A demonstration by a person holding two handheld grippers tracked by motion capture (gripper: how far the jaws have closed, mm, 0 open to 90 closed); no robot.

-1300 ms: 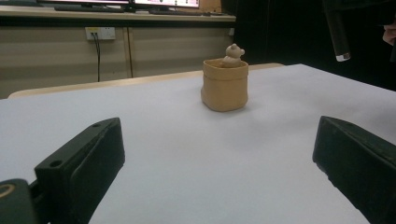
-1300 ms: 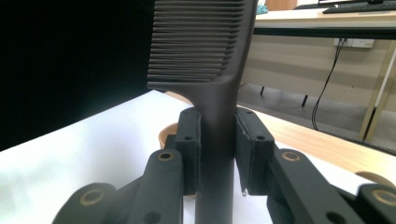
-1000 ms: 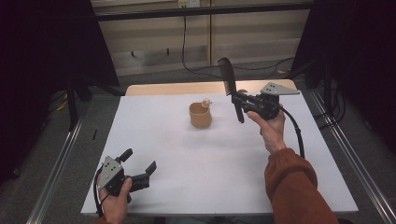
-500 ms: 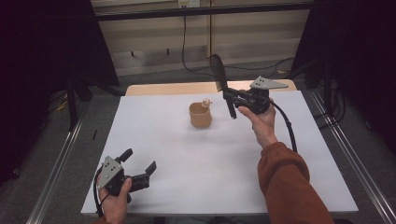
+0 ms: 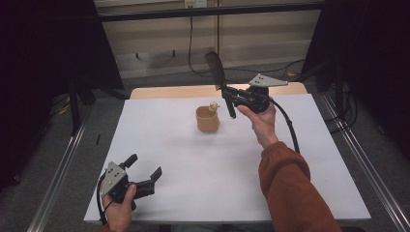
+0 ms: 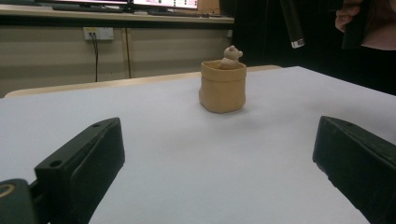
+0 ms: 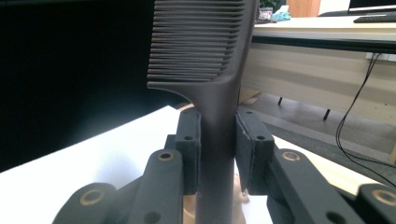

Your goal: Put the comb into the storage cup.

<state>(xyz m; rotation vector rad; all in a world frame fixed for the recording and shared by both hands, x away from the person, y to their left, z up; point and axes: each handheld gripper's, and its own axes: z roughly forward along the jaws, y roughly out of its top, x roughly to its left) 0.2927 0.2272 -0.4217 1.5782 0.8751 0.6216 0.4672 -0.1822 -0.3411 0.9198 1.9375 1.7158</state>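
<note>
A tan pouch-shaped cup (image 5: 207, 122) stands at the middle back of the white table (image 5: 193, 188), with a small bear figure (image 5: 213, 105) at its rim. My right gripper (image 5: 226, 93) hovers just right of the cup, shut on the handle of a black comb (image 5: 215, 68). The comb stands nearly upright, teeth end up and handle end hanging beside the cup. In the right gripper view the comb (image 7: 205, 46) is pinched between both pads. My left gripper (image 5: 143, 166) rests open at the front left, empty, and in its own view (image 6: 219, 156) faces the cup (image 6: 222, 88).
A bare wooden strip (image 5: 169, 92) runs along the table's far edge. Metal rails (image 5: 58, 179) flank the table on both sides. Cables (image 5: 191, 53) lie on the floor behind, below a beige wall. Dark curtains stand at the left and right.
My right hand has carried the comb leftward, from right of the cup to close beside it. The left gripper has stayed where it was.
</note>
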